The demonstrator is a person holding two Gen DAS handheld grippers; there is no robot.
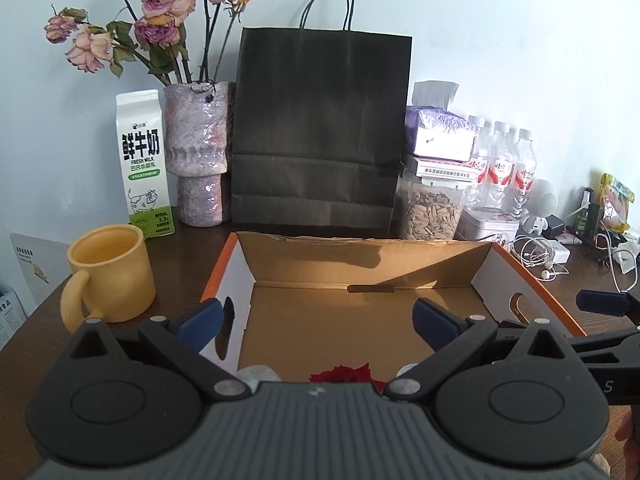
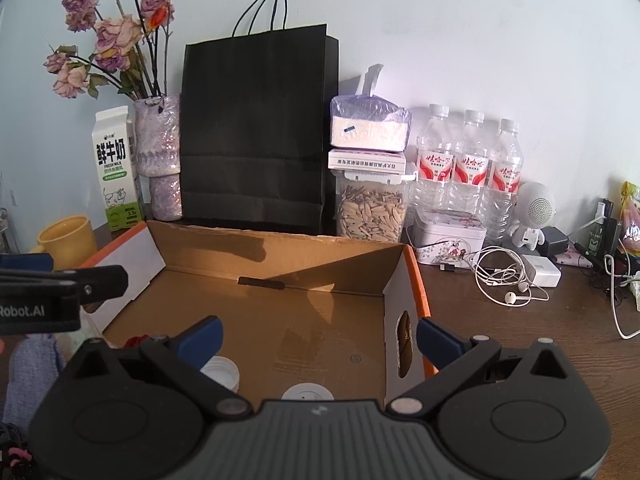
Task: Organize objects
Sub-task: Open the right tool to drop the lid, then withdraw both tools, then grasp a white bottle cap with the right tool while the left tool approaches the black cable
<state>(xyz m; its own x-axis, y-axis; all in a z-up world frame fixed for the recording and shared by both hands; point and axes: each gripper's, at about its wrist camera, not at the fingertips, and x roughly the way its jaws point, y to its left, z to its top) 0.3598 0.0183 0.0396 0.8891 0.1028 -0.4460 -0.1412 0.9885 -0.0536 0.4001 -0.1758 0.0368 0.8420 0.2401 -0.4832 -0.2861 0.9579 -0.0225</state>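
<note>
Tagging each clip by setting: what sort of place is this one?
Most likely a home desk or side table against a wall: a dark wooden tabletop crowded with a milk carton, dried roses in a vase, water bottles and tangled earphones.

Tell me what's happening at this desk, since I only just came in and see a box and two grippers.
A person is tidying a cluttered desk with a handheld gripper in each hand. Both the left gripper and the right gripper hover open and empty over an open cardboard box. The box is mostly bare, with two white lids and something red near its front edge. A yellow mug, milk carton and black paper bag stand outside it.
</note>
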